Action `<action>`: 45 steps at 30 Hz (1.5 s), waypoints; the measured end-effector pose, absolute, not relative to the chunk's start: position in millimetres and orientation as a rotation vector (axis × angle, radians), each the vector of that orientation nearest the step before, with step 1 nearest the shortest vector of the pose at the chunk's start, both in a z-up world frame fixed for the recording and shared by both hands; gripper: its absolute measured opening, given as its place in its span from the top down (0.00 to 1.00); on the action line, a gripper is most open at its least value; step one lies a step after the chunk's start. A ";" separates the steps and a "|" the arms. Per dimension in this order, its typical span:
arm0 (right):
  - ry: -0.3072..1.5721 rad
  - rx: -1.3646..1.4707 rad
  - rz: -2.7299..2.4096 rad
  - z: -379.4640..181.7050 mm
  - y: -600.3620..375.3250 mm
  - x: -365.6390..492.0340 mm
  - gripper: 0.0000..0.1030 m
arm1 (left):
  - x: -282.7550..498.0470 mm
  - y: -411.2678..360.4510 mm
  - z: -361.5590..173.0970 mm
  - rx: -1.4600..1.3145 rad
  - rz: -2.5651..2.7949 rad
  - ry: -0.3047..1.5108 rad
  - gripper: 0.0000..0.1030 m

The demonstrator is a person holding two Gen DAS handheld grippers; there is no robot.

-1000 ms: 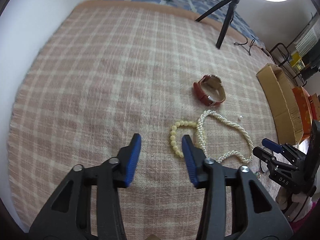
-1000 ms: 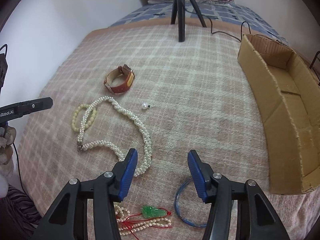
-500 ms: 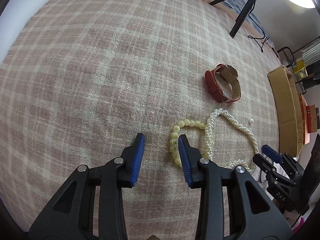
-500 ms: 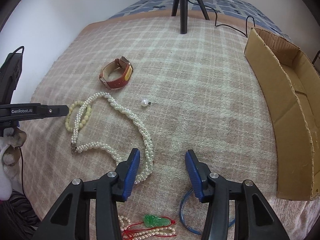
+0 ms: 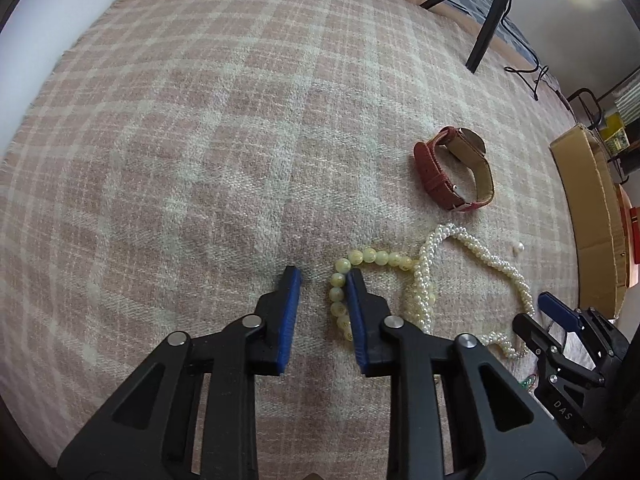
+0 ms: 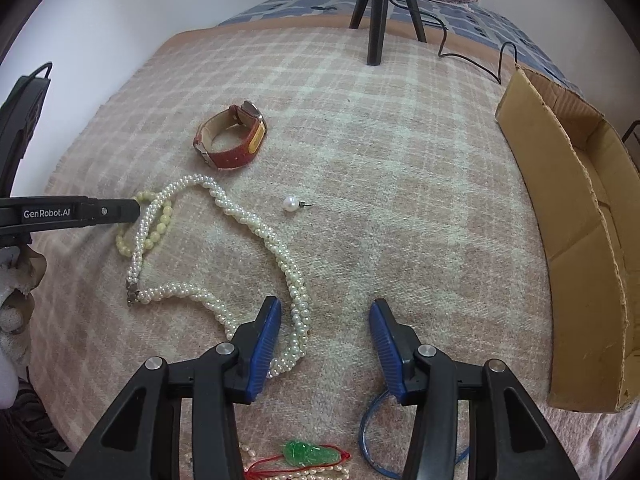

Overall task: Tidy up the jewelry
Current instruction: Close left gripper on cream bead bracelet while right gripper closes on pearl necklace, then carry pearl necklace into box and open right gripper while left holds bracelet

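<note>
The left claw point(image 5: 322, 280), spread apart, rests beside the yellow bead bracelet point(image 5: 352, 266), while the right claw point(image 6: 324, 316) hangs spread nearby, holding nothing.

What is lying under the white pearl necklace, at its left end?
The pearl necklace crosses over the yellow bead bracelet there. The bracelet's beads show on both sides; those under the pearl strands are covered. Elsewhere only the plaid blanket shows beneath.

Your left gripper point(image 5: 322, 276) points down and forward, its jaws parted by a narrow gap with nothing between them. Your right gripper point(image 6: 324, 312) sits low and level, jaws spread wide and empty, well apart from the left one.
</note>
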State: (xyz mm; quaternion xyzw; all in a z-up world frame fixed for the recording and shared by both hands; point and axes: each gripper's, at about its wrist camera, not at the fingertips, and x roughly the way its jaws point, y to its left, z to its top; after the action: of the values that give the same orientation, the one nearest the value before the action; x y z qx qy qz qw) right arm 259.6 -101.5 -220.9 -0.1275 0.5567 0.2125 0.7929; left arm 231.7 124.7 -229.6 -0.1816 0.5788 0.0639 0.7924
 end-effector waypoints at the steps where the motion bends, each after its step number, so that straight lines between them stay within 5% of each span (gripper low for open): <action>1: 1.195 -0.281 0.454 -221.3 -100.8 259.2 0.53 | 231.4 124.0 -229.6 -0.381 0.140 1.239 0.85; 6: 1.181 -0.305 0.452 -222.2 -99.2 256.7 0.56 | 233.4 123.7 -230.5 -0.386 0.133 1.229 0.94; 14: 1.155 -0.319 0.488 -219.2 -92.1 251.2 0.93 | 235.2 129.4 -227.6 -0.393 0.121 1.227 0.95; 45: 0.860 -0.164 0.654 -108.6 -65.8 218.3 0.94 | 209.1 131.4 -161.1 -0.443 0.029 1.077 0.95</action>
State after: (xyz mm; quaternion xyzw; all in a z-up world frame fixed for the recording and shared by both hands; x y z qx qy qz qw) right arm 218.3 -65.8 -108.6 -0.0779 0.4090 0.3112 0.8543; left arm 209.1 131.4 -161.1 -0.2093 0.5087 0.0138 0.8350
